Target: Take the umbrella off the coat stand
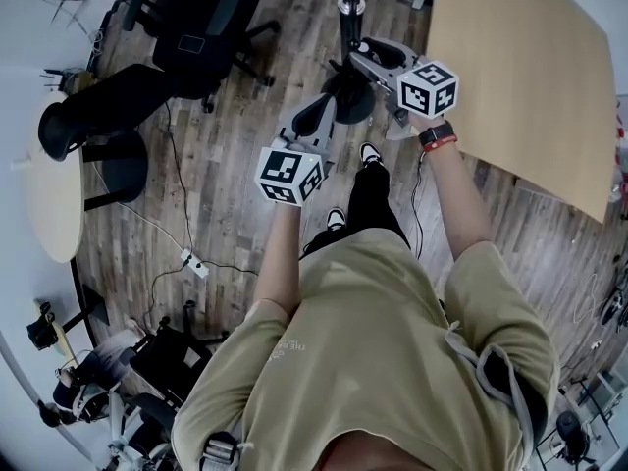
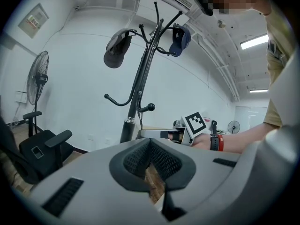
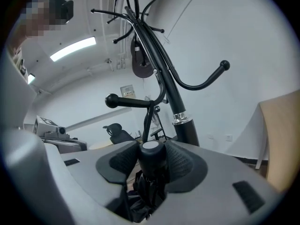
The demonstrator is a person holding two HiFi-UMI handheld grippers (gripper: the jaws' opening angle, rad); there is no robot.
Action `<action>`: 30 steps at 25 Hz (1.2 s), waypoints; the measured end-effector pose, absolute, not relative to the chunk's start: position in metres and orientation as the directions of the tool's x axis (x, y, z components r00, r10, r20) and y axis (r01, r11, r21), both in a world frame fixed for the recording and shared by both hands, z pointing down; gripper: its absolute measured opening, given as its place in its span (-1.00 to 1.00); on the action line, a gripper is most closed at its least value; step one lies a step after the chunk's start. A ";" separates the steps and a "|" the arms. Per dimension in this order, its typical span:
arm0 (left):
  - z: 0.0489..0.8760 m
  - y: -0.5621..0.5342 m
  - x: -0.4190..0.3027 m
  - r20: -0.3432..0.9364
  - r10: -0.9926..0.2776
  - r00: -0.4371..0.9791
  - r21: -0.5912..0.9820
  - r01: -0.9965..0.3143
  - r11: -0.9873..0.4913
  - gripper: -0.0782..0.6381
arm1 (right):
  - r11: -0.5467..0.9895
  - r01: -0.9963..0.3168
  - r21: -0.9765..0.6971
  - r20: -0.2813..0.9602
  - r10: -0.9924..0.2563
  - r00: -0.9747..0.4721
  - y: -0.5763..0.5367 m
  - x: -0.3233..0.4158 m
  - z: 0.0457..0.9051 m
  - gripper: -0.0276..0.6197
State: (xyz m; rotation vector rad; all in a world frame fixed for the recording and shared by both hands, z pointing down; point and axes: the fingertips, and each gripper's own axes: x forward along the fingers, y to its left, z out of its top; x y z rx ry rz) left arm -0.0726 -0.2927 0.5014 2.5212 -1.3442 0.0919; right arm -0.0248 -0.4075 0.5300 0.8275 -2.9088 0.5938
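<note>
Up close, the right gripper (image 3: 152, 146) was clamped on the handle of the folded black umbrella (image 3: 151, 162), whose canopy bunched below the jaws. The umbrella's strap (image 3: 148, 118) ran up to a knobbed hook (image 3: 123, 102) on the coat stand (image 3: 180, 116) and hung over it. Nearby, the left gripper (image 2: 150, 144) had its jaws pressed together on nothing, facing the stand's pole.

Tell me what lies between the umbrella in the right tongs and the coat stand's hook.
A thin black strap alone bridges it, rising from the umbrella clamped in the right tongs to the ball-tipped hook. The right gripper view shows this.
</note>
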 end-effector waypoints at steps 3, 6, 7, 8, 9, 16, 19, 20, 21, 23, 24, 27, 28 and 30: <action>0.498 -0.289 -0.069 0.178 -0.802 0.570 0.224 -0.817 -0.531 -0.72 | 0.795 -0.493 -0.353 0.146 -0.473 -0.869 -0.395 -0.024 0.520 -0.29; 0.496 -0.290 -0.069 0.171 -0.801 0.574 0.234 -0.813 -0.533 -0.72 | 0.801 -0.482 -0.355 0.141 -0.464 -0.875 -0.388 -0.026 0.513 -0.29; 0.496 -0.291 -0.070 0.170 -0.801 0.574 0.236 -0.813 -0.532 -0.72 | 0.798 -0.484 -0.359 0.134 -0.469 -0.873 -0.387 -0.026 0.510 -0.29; 0.495 -0.292 -0.071 0.168 -0.802 0.574 0.239 -0.813 -0.532 -0.72 | 0.795 -0.486 -0.363 0.122 -0.476 -0.871 -0.387 -0.025 0.507 -0.29; 0.494 -0.292 -0.071 0.166 -0.802 0.574 0.241 -0.812 -0.532 -0.72 | 0.792 -0.488 -0.366 0.110 -0.484 -0.868 -0.386 -0.024 0.504 -0.29; 0.491 -0.292 -0.072 0.161 -0.802 0.575 0.245 -0.811 -0.532 -0.72 | 0.813 -0.464 -0.351 0.085 -0.466 -0.881 -0.376 -0.025 0.484 -0.29; 0.490 -0.288 -0.073 0.164 -0.802 0.574 0.240 -0.812 -0.532 -0.72 | 0.817 -0.450 -0.360 0.063 -0.460 -0.886 -0.367 -0.026 0.475 -0.29; 0.489 -0.287 -0.074 0.164 -0.803 0.573 0.240 -0.813 -0.531 -0.72 | 0.819 -0.447 -0.360 0.057 -0.459 -0.887 -0.364 -0.027 0.472 -0.29; 0.488 -0.286 -0.075 0.163 -0.805 0.571 0.240 -0.814 -0.529 -0.72 | 0.820 -0.445 -0.360 0.052 -0.458 -0.887 -0.361 -0.027 0.469 -0.29; 0.486 -0.285 -0.077 0.161 -0.808 0.567 0.239 -0.816 -0.526 -0.72 | 0.822 -0.443 -0.358 0.043 -0.459 -0.887 -0.357 -0.027 0.461 -0.29; 0.485 -0.284 -0.077 0.160 -0.809 0.566 0.238 -0.817 -0.525 -0.72 | 0.823 -0.442 -0.356 0.037 -0.460 -0.887 -0.355 -0.026 0.458 -0.29; 0.483 -0.279 -0.078 0.155 -0.809 0.567 0.235 -0.817 -0.527 -0.72 | 0.829 -0.439 -0.345 0.019 -0.462 -0.887 -0.345 -0.025 0.448 -0.29; 0.482 -0.276 -0.078 0.153 -0.809 0.567 0.235 -0.816 -0.527 -0.72 | 0.830 -0.441 -0.341 0.015 -0.464 -0.886 -0.342 -0.025 0.446 -0.29; 0.480 -0.273 -0.079 0.151 -0.810 0.567 0.236 -0.816 -0.528 -0.71 | 0.830 -0.445 -0.335 0.010 -0.469 -0.883 -0.338 -0.024 0.440 -0.29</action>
